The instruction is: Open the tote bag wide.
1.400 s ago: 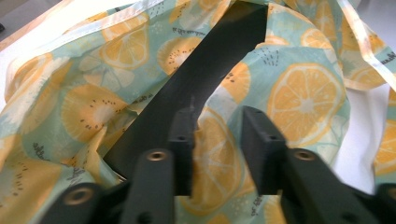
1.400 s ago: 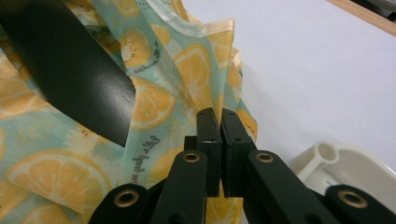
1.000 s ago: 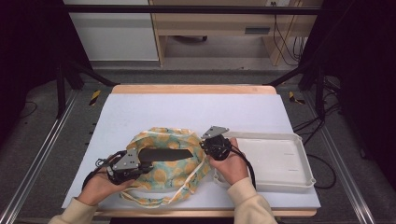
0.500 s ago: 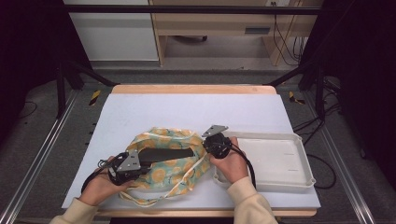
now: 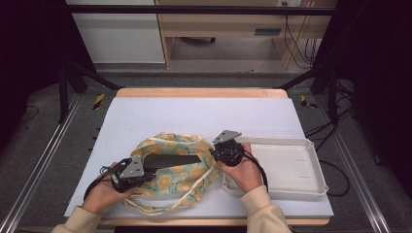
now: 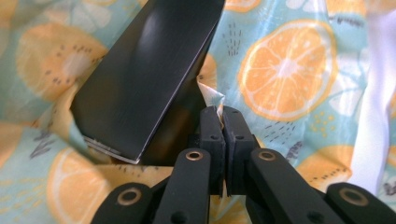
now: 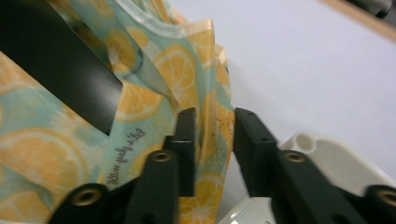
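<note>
The orange-print fabric bag [image 5: 180, 167] lies on the white table mat [image 5: 194, 116] beside the white tray [image 5: 286, 167], a black flat object [image 5: 170, 160] on it. The left gripper [image 6: 219, 114] pinches a fabric edge; the right gripper [image 7: 214, 126] straddles a fold, jaws apart

Left gripper [image 6: 218, 112] is clamped tight with its jaws together; right gripper [image 7: 212, 123] has its jaws parted. Both forearms reach forward.

Claw [image 7: 210, 140] apparently open astride fruit-print cloth [image 7: 140, 102]
</note>
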{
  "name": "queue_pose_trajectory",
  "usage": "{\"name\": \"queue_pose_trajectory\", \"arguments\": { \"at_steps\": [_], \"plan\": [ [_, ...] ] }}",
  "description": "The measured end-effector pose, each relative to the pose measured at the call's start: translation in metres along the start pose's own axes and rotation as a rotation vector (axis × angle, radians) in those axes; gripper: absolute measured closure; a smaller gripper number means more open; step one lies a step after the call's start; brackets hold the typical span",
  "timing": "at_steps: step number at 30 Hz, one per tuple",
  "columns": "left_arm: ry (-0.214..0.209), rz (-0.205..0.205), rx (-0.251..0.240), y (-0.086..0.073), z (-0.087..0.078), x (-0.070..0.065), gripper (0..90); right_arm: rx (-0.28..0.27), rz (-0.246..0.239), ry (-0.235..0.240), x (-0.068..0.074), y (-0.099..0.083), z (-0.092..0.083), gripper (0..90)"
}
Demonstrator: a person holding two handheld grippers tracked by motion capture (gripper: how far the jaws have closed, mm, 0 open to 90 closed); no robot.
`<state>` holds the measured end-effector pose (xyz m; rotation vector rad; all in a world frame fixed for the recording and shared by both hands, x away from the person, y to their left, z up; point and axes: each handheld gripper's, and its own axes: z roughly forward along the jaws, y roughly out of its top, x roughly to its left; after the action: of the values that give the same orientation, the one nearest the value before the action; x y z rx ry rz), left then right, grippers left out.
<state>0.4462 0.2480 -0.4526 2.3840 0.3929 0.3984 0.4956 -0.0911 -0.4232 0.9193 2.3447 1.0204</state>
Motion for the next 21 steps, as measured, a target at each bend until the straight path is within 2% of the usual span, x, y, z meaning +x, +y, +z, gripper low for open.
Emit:
{"name": "queue_pose_trajectory", "arguments": {
  "at_steps": [4, 7, 9, 10, 11, 16, 21],
  "plan": [
    [-0.005, 0.003, -0.016, 0.001, -0.001, 0.0, 87.8, -0.061, -0.023, 0.015, 0.006, 0.007, -0.019, 50.4],
    [-0.007, 0.005, -0.025, 0.002, -0.001, 0.0, 87.8, -0.076, -0.042, 0.041, 0.015, 0.01, -0.025, 46.4],
    [-0.009, 0.004, -0.03, 0.003, -0.001, -0.001, 87.8, -0.072, -0.062, 0.072, 0.023, 0.012, -0.023, 44.8],
    [-0.01, 0.003, -0.033, 0.003, -0.002, -0.001, 87.8, -0.067, -0.094, 0.099, 0.031, 0.013, -0.02, 44.3],
    [-0.011, 0.0, -0.037, 0.003, -0.003, -0.001, 87.8, -0.061, -0.101, 0.11, 0.035, 0.014, -0.019, 43.6],
    [-0.013, -0.006, -0.057, 0.004, -0.004, 0.0, 87.8, -0.042, -0.135, 0.144, 0.047, 0.013, -0.013, 42.4],
    [-0.02, 0.001, -0.05, 0.005, -0.003, -0.002, 87.8, -0.011, -0.153, 0.16, 0.054, 0.008, -0.005, 41.5]
  ]
}}
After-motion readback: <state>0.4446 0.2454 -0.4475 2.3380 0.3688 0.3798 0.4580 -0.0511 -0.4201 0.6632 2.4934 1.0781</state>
